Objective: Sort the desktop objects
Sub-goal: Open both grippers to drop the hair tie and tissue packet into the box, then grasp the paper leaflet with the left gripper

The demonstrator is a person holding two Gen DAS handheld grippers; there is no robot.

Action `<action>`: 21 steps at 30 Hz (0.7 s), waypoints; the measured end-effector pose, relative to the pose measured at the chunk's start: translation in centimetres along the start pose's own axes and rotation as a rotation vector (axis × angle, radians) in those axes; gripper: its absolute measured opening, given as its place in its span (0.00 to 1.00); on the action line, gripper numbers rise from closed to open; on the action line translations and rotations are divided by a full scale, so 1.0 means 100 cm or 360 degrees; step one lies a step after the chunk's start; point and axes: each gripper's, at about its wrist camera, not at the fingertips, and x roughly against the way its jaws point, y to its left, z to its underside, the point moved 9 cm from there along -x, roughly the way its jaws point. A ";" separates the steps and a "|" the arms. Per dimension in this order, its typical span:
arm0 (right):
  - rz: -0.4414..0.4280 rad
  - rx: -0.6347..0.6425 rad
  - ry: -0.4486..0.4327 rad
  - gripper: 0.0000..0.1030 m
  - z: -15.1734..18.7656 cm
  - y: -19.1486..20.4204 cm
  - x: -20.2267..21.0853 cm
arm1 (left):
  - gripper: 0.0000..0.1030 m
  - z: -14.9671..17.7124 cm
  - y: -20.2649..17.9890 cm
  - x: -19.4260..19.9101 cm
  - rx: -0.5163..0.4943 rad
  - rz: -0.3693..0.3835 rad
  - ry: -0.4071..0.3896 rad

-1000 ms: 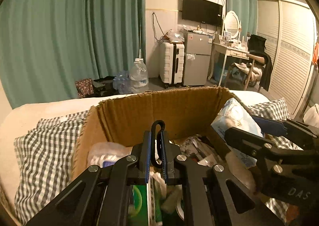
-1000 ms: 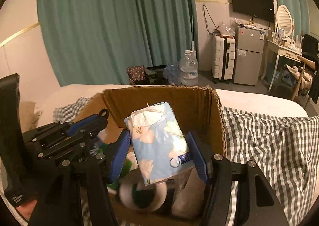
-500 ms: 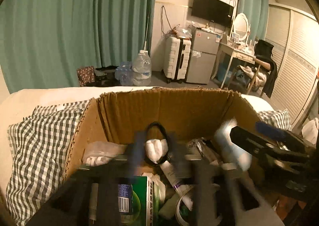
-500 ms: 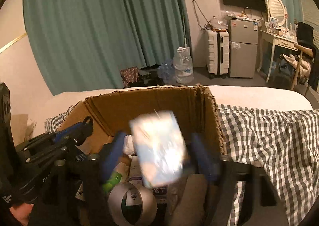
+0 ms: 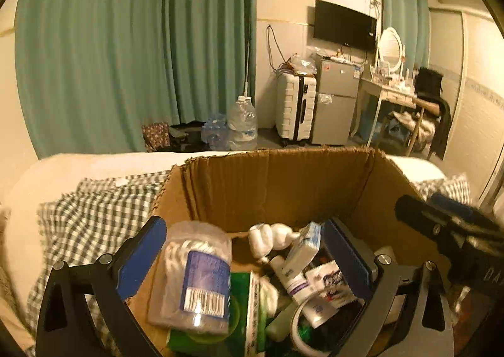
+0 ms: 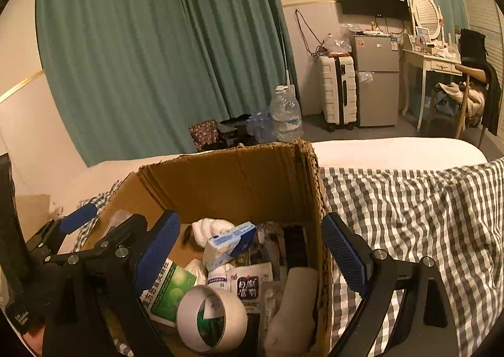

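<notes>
A brown cardboard box (image 5: 277, 187) (image 6: 239, 180) stands on the bed, full of small items. My left gripper (image 5: 244, 259) hangs over its left half, its jaws opening wide with nothing pressed between them. Below it lie a clear tub of cotton swabs (image 5: 195, 278), a green carton (image 5: 242, 309) and a blue-and-white tissue pack (image 5: 304, 243). My right gripper (image 6: 250, 253) is open over the right half. The tissue pack (image 6: 226, 243) lies loose in the box beneath it, beside a tape roll (image 6: 211, 313) and the green carton (image 6: 167, 291). A finger (image 6: 77, 218) of the left gripper shows at the left.
A grey-checked bedcover (image 6: 409, 215) spreads on both sides of the box on the white bed (image 6: 393, 152). Beyond the bed are green curtains (image 5: 126, 58), a large water bottle (image 5: 242, 124), a white suitcase (image 5: 296, 108), a small fridge (image 5: 337, 105) and a dressing table (image 6: 434, 67).
My left gripper was shut on a black loop and has opened, letting it go. My right gripper opened and the tissue pack fell from between its pads into the box.
</notes>
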 end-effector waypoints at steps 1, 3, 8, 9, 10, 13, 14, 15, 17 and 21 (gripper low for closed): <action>-0.0006 0.0000 0.0004 0.89 0.001 0.001 0.004 | 1.00 0.001 -0.002 0.005 -0.0021 -0.0010 -0.0001; -0.0007 -0.0005 0.0013 0.89 0.005 0.003 0.016 | 1.00 0.003 -0.004 0.013 -0.0058 -0.0022 0.0005; 0.0005 0.0033 -0.0033 0.89 -0.002 0.015 0.059 | 1.00 0.000 0.001 0.049 -0.0011 -0.0017 -0.0018; 0.0005 0.0033 -0.0044 0.89 -0.004 0.017 0.069 | 1.00 -0.001 0.000 0.058 0.0005 -0.0005 -0.0019; 0.0007 0.0028 -0.0056 0.89 -0.006 0.019 0.083 | 1.00 -0.002 0.000 0.069 0.0013 0.0002 -0.0024; 0.0005 0.0018 -0.0069 0.89 -0.008 0.027 0.117 | 1.00 -0.008 0.000 0.104 -0.0004 -0.0009 -0.0059; 0.0005 0.0017 -0.0075 0.89 -0.008 0.029 0.127 | 1.00 -0.011 0.000 0.115 -0.0015 -0.0018 -0.0070; 0.0004 0.0014 -0.0081 0.89 -0.008 0.030 0.137 | 1.00 -0.013 0.001 0.127 -0.0023 -0.0032 -0.0085; 0.0001 0.0002 -0.0086 0.89 -0.005 0.035 0.159 | 1.00 -0.018 0.003 0.150 -0.0021 -0.0040 -0.0101; -0.0030 -0.0038 -0.0049 0.89 0.004 0.042 0.194 | 1.00 -0.019 0.005 0.194 0.0005 -0.0044 -0.0113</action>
